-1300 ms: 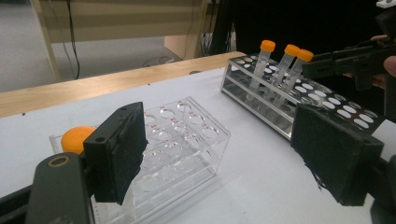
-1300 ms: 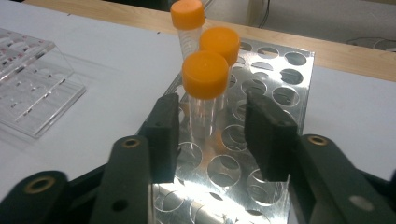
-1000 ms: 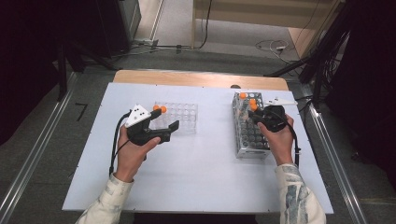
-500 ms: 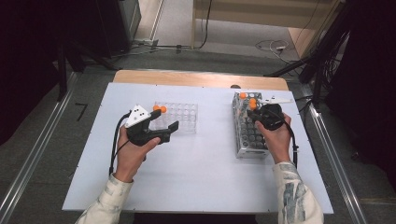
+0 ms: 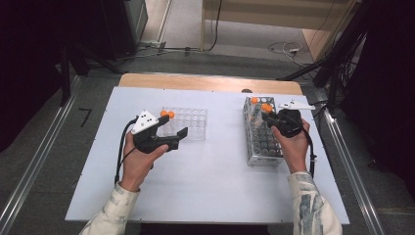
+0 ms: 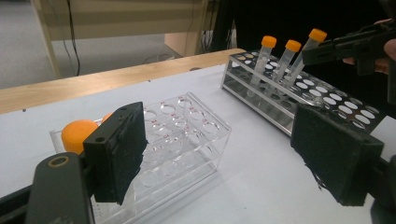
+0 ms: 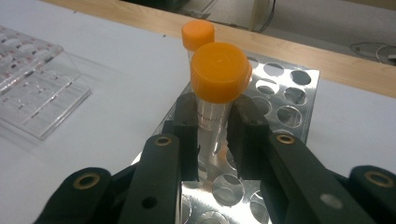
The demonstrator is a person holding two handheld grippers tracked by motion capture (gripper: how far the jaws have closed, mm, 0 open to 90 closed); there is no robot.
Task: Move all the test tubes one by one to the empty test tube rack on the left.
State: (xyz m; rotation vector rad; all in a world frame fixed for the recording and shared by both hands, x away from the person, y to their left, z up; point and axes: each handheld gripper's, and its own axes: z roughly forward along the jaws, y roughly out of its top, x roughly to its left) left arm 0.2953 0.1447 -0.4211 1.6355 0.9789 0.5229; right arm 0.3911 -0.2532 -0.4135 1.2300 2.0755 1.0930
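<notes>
A metal rack (image 5: 264, 142) stands at the table's right with three orange-capped tubes at its far end. My right gripper (image 7: 212, 135) is shut on one tube (image 7: 218, 72), both pads pressed on its clear body just below the cap. That tube leans in its hole, and a second tube (image 7: 198, 33) stands behind it. At the left a clear plastic rack (image 5: 188, 122) holds two orange-capped tubes (image 5: 167, 114) at its left end. Beside the clear rack (image 6: 187, 126) my left gripper (image 6: 215, 154) stands open, with nothing between its pads.
The white tabletop (image 5: 210, 186) has free room in front of both racks and between them. A wooden strip (image 5: 205, 82) runs along the far edge. Cables lie on the floor beyond, and metal rails flank the table.
The right hand has shifted only slightly over the metal rack. The left hand has kept still.
</notes>
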